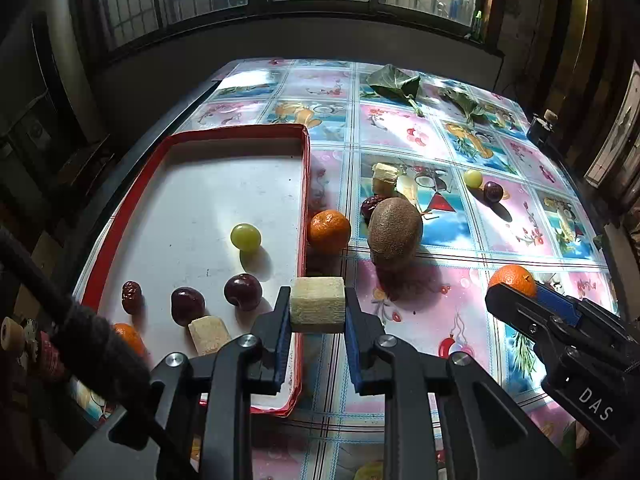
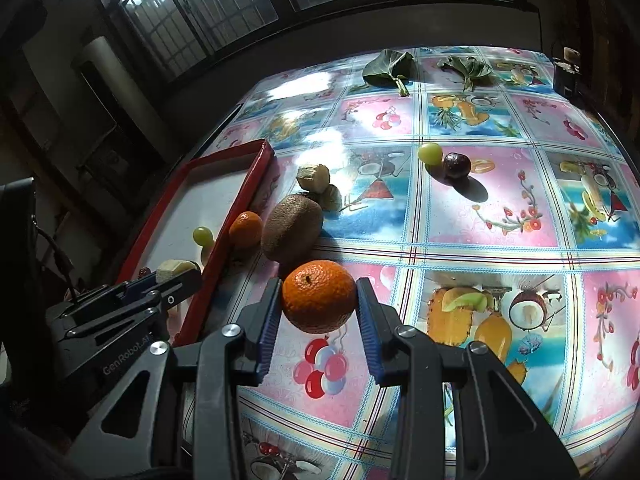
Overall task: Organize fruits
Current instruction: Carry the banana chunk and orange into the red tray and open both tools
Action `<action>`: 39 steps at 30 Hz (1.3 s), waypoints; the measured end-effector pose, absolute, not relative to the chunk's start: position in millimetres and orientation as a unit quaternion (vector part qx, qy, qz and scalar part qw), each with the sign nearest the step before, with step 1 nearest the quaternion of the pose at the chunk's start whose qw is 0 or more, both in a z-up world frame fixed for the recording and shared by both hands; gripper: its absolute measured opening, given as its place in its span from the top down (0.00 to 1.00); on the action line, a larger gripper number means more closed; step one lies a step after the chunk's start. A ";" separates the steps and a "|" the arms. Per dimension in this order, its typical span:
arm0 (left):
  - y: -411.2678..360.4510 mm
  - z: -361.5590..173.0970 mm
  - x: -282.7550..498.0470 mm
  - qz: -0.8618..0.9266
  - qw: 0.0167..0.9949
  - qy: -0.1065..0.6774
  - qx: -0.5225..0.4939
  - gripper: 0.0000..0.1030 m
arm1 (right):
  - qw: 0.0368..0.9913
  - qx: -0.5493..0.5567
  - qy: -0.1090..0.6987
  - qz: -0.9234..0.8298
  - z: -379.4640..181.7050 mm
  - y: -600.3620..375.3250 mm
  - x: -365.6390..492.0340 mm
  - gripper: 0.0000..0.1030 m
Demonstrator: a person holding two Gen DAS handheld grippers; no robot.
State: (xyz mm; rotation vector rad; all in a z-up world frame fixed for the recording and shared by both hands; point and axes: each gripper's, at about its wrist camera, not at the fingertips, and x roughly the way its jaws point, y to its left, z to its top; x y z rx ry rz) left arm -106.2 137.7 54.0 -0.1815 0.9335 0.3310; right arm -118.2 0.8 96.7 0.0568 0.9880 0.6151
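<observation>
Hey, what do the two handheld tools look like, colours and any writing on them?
Both are black, angular linkages with silver pivot bolts and blue ribbed pads. The left tool reads "GenRobot.AI" on its side; the right tool reads "DAS".

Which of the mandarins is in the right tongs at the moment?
The mandarin clamped between the right tongs. One other mandarin rests against the red tray's outer wall; another lies inside the tray.

oranges (image 1: 329, 231) 3 | green grapes (image 1: 245, 237) 2 | kiwi (image 1: 395, 236) 1 | leaves (image 1: 394, 82) 2
</observation>
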 end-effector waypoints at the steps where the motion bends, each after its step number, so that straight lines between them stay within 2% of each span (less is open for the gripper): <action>1: 139.2 55.0 -107.1 0.160 0.876 0.446 -0.088 0.78 | 0.835 0.025 0.466 0.292 96.9 2.6 -119.1 0.62; 22: 191.2 60.9 -135.5 0.205 0.872 0.428 -0.123 0.78 | 0.824 -0.013 0.462 0.329 101.9 58.3 -135.5 0.62; 39: 279.3 57.7 -159.3 0.272 0.847 0.419 -0.183 0.78 | 0.803 -0.027 0.465 0.371 98.3 109.6 -140.3 0.62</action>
